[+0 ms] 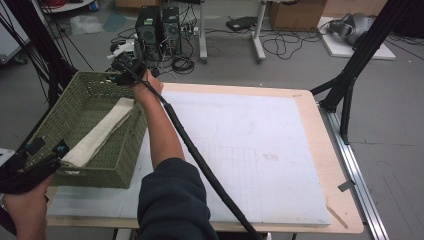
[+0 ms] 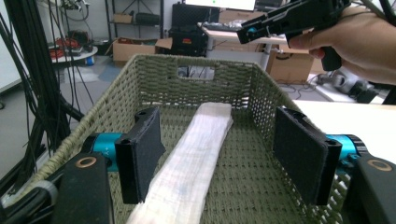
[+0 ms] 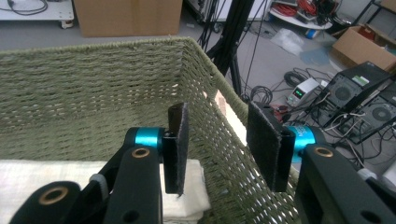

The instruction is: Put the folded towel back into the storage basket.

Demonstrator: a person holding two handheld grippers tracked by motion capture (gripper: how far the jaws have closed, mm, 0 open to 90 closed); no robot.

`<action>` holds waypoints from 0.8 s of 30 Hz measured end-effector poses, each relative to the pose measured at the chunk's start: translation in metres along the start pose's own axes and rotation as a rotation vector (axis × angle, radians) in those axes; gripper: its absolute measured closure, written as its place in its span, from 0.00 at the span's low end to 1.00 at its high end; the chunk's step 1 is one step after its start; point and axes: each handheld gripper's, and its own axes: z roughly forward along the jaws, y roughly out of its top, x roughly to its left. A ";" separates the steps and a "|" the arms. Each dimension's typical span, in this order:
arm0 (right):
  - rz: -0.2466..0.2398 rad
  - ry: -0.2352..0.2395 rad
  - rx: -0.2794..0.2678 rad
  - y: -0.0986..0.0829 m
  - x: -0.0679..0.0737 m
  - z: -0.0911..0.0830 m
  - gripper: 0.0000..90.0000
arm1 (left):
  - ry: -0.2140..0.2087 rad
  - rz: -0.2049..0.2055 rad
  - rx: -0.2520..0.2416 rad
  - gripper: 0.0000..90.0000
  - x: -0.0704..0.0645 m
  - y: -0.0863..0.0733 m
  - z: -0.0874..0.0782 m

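A green woven basket stands at the table's left edge with a long folded cream cloth lying inside it. My left gripper is at the basket's near end. In the left gripper view it is open wide, its jaws either side of the cloth without touching it. My right gripper is at the basket's far corner, the arm reaching across. In the right gripper view it is open astride the basket wall, one jaw inside above the cloth's end, one outside.
A white mat covers most of the wooden table. The right gripper's thick cable trails across the mat. Computer towers and loose cables sit on the floor beyond the table. Black frame legs stand at the right.
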 end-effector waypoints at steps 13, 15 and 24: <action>0.074 0.029 -0.034 -0.023 -0.022 -0.074 0.44 | -0.166 -0.013 0.040 0.34 -0.026 0.004 0.012; 0.083 0.027 -0.033 -0.031 -0.027 -0.089 0.41 | -0.191 -0.019 0.047 0.31 -0.033 0.004 0.015; 0.146 -0.019 0.005 -0.074 -0.048 -0.159 0.25 | -0.293 -0.024 0.028 0.20 -0.061 0.007 0.025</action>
